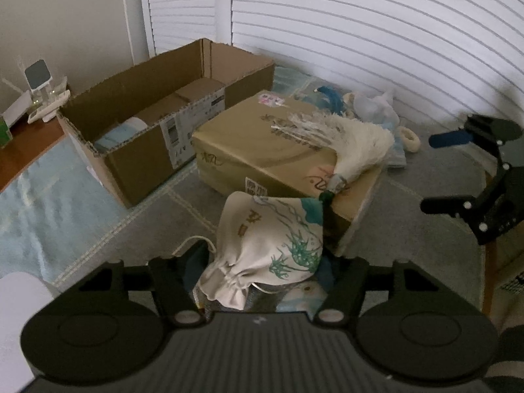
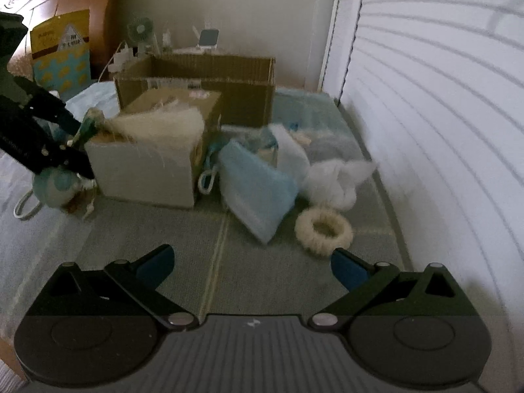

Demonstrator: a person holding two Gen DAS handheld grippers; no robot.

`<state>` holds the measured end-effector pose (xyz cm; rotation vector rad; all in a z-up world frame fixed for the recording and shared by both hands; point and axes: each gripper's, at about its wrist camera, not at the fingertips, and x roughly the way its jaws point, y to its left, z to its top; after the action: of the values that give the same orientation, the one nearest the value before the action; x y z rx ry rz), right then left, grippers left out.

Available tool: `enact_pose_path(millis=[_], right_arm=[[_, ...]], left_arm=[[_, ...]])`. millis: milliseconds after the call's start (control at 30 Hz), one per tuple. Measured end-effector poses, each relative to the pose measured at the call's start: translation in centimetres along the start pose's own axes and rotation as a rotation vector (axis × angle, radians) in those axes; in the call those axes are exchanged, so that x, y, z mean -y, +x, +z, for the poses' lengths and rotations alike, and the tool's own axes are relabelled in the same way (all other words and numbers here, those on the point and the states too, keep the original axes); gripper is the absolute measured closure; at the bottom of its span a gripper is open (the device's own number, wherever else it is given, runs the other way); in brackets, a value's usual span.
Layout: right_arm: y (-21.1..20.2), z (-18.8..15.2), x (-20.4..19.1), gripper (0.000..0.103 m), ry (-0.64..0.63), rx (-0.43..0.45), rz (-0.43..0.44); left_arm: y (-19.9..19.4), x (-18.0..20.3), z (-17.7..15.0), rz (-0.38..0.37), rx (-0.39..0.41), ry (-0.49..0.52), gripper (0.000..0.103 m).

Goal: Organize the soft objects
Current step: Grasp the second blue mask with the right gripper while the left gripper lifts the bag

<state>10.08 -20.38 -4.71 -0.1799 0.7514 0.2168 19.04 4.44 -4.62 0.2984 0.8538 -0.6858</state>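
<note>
Surface: a grey-green mat [image 2: 196,229] running along white slatted shutters [image 1: 376,32].
Boxes: an open cardboard box [image 1: 137,150] stands behind a closed one [image 1: 262,150], which carries a white tassel [image 1: 360,144].
Pouch: the printed drawstring pouch [image 1: 265,245] leans against the closed box, between the left gripper [image 1: 262,281] fingers (contact is hidden, so a grip cannot be confirmed).
Right gripper [image 2: 252,265]: spread wide, nothing between the blue pads.
Nearby: a blue cloth [image 2: 255,190] and fluffy ring [image 2: 324,229] lie ahead of it.
</note>
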Motion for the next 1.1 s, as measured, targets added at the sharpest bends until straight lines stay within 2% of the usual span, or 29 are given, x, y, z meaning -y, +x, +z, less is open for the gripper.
enact_pose_path(millis=[167,300,533,600,800,1100], right_arm=[[0.7,1.4,-0.1,0.004,-0.052,0.031,-0.027],[1.8,2.4,-0.6,0.014,-0.12,0.041,-0.047],[3.4,2.8,-1.2,0.025,-0.186,0.037,-0.057],[3.7,2.9,-1.2,0.04,-0.192,0.029,-0.058],[3.2,3.3,-1.0,0.054,-0.169,0.018,-0.071],[0.3,4.0,0.1,0.058,-0.102,0.036,-0.063]], left_arm=[[-0.7,0.3,0.4,0.01,0.005,0.009,0.037],[-0.9,0.3,0.5,0.014,0.005,0.011,0.037],[-0.9,0.3,0.6,0.018,-0.002,0.006,0.037],[-1.0,0.3,0.7,0.019,-0.003,0.01,0.037],[-1.8,0.7,1.0,0.029,0.001,0.016,0.037],[-4.4,2.4,1.7,0.093,0.017,0.05,0.038]])
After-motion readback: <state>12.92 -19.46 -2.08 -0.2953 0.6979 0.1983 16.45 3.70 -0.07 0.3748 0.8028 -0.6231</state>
